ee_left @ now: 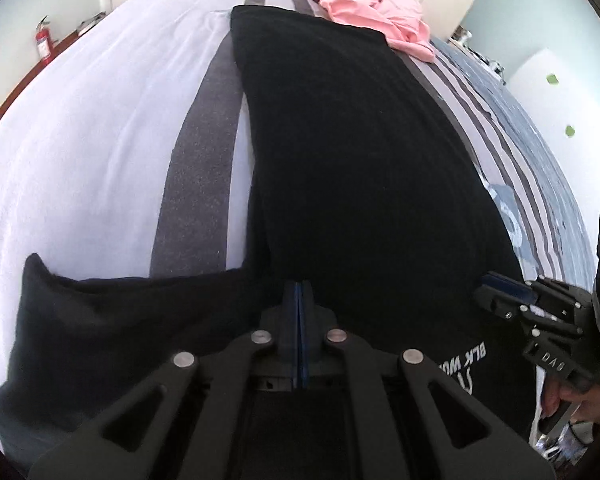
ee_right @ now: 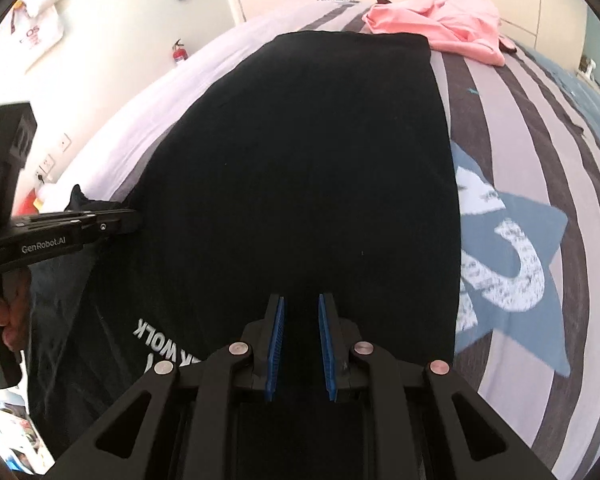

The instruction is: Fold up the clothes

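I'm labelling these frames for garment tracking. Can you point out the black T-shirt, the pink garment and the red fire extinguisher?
black T-shirt (ee_right: 300,168): right wrist view, middle of its flat body.
pink garment (ee_left: 374,12): left wrist view, centre of the crumpled heap.
red fire extinguisher (ee_left: 43,44): left wrist view, its cylinder.

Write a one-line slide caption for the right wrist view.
Open right gripper over black T-shirt on striped bed; left gripper pinches its sleeve.

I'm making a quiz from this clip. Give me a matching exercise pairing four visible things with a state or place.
Things:
1. left gripper
2. right gripper
3. crumpled pink garment
4. red fire extinguisher

States or places:
A. open
B. by the wall
C. shut on black printed T-shirt
D. at the striped bed's far end

Pairs: 1-C, 2-A, 3-D, 4-B
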